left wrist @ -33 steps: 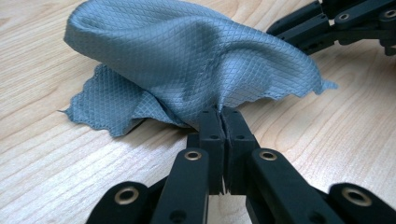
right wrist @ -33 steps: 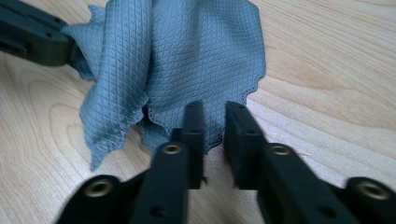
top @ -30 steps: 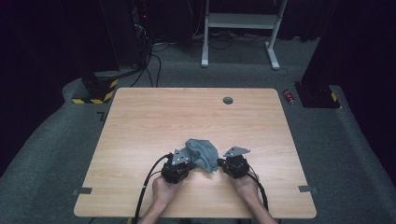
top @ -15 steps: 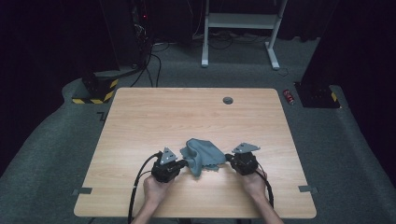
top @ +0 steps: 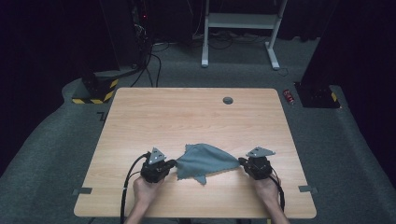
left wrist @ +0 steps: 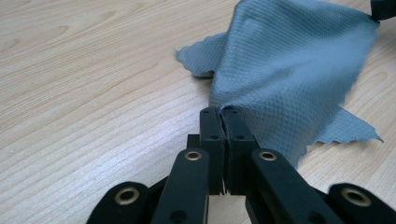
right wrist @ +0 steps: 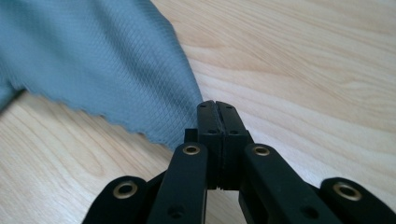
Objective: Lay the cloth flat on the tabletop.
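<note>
Both hands have drawn apart, stretching the grey cloth (top: 204,161) between them near the front of the wooden surface (top: 187,116), left tongs (top: 169,164) and right tongs (top: 243,162) each clenched on a corner of this light, limp fabric, best held at its corners.

No readable text anywhere in your views

You get no lettering, brand, number or label to read: the wooden table (top: 196,116) is bare of print, and the grey cloth (top: 203,161) carries none. The one sign-like marking is the yellow-and-black hazard striping (top: 93,95) on the floor stand at the upper left of the high view, and it bears no words.
</note>
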`<move>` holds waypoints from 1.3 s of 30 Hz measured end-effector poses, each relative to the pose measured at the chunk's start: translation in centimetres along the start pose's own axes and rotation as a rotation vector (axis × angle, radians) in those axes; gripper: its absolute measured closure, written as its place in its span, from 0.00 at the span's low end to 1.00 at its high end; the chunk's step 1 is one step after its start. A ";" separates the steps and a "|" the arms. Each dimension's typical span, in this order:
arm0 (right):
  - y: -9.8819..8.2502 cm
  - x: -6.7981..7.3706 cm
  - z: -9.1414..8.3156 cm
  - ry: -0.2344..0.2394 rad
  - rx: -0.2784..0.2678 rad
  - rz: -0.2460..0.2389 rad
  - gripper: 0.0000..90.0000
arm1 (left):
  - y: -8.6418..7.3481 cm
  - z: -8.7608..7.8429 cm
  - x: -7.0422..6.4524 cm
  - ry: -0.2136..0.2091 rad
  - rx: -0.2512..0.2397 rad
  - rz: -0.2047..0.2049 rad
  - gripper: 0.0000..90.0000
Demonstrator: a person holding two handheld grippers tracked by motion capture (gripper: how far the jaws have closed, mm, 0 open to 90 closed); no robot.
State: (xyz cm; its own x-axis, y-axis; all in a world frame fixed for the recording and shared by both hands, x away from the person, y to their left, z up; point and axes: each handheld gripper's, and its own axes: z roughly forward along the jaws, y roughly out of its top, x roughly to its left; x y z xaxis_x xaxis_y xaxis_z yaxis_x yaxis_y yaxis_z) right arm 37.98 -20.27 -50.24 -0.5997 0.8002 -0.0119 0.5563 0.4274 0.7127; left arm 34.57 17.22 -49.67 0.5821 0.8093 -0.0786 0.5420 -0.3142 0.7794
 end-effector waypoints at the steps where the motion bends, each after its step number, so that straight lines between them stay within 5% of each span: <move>1: -0.1 -0.1 0.0 0.000 0.001 0.001 1.00 | 0.0 0.0 0.0 -0.003 -0.002 0.001 0.98; 8: 0.1 0.5 0.1 0.013 0.002 -0.001 0.89 | 0.0 -0.4 -0.6 -0.051 -0.015 0.006 0.90; 13: 0.8 2.0 0.4 0.036 -0.014 -0.067 0.80 | 0.4 -0.8 -1.8 -0.040 -0.029 0.025 0.65; 17: 1.2 2.4 1.3 0.045 -0.004 -0.060 0.79 | 0.6 -0.4 -3.1 -0.069 -0.009 0.057 0.58; 29: 1.4 2.5 2.9 0.035 0.055 -0.085 0.98 | 0.8 3.5 -4.3 -0.065 0.088 0.096 0.75; 39: 1.7 2.7 3.1 0.022 0.065 -0.100 1.00 | 2.7 6.3 -2.0 0.005 0.140 0.123 0.95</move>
State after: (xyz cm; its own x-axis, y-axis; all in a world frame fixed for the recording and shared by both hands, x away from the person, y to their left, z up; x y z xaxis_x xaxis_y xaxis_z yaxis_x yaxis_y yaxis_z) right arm 39.05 -16.09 -51.24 -0.6661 0.7430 -0.0650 0.5284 0.5317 0.6619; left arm 38.68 11.62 -51.31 0.6463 0.7629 0.0160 0.5458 -0.4768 0.6890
